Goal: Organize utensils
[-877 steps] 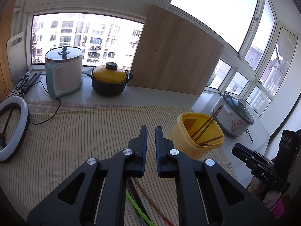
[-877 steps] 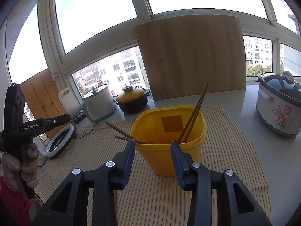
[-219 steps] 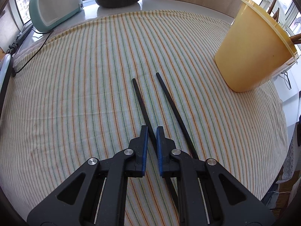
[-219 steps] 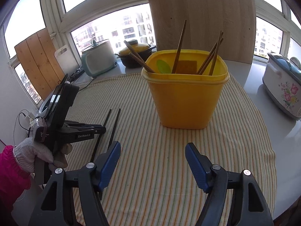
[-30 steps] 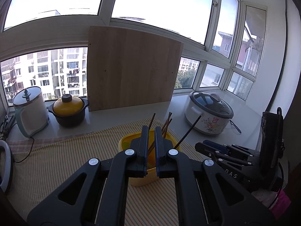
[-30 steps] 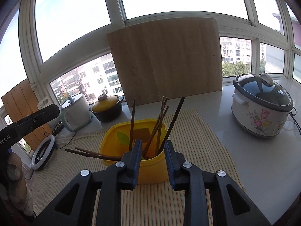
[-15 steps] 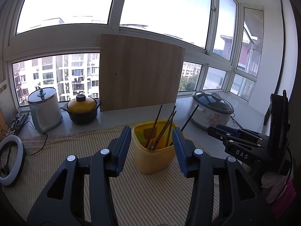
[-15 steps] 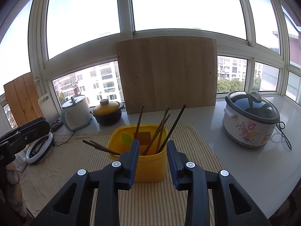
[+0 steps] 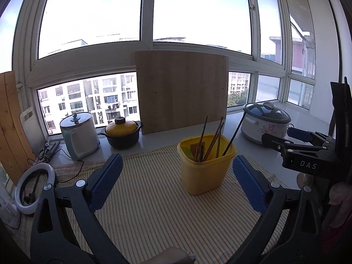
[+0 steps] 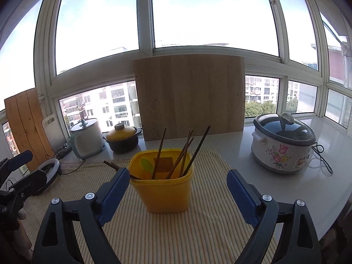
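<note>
A yellow bin stands upright on the striped cloth. It holds several brown chopsticks, a black one and a green utensil. My left gripper hangs back from the bin, its jaws opening wide with nothing between them. My right gripper also faces the bin from a short way off, jaws opening, nothing in them. Each gripper shows at the edge of the other's view.
A floral slow cooker sits on the white counter at the right. A yellow-lidded black pot, a teal-and-white cooker and a leaning wooden board line the window. A ring light lies at the cloth's left end.
Both grippers' jaws have gone from nearly shut to wide open. Both have drawn back from the bin, which now looks smaller and farther off.
</note>
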A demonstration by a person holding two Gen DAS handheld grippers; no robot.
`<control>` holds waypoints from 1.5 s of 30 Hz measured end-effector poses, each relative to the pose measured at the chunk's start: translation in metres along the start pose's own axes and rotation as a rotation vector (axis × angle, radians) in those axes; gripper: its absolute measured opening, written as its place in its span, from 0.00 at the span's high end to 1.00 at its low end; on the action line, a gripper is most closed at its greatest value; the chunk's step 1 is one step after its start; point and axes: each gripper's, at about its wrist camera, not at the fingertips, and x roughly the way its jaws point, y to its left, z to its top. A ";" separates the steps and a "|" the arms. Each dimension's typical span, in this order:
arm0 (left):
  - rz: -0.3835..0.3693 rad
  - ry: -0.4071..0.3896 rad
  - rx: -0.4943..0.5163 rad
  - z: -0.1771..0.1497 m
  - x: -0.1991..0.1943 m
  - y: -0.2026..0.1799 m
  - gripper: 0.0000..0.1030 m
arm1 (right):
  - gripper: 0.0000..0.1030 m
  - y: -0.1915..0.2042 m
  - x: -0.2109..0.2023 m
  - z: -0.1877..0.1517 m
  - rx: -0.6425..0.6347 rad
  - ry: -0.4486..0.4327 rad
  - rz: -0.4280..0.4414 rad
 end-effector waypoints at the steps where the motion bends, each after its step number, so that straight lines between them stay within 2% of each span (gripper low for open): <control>1: 0.015 -0.002 0.004 -0.002 -0.002 -0.002 0.00 | 0.01 -0.001 -0.001 -0.001 0.005 -0.009 -0.012; 3: 0.035 -0.001 0.002 -0.008 -0.004 -0.004 0.00 | 0.00 -0.002 -0.003 -0.002 0.019 -0.022 -0.031; 8: 0.024 0.031 -0.040 -0.018 -0.002 -0.004 0.00 | 0.00 -0.004 0.000 -0.006 0.032 0.001 -0.033; 15: 0.066 0.045 -0.046 -0.023 0.001 -0.002 0.00 | 0.00 -0.001 -0.002 -0.009 0.020 0.006 -0.036; 45: 0.114 0.022 -0.093 -0.024 -0.004 0.006 0.00 | 0.00 0.000 0.004 -0.017 0.015 0.022 -0.042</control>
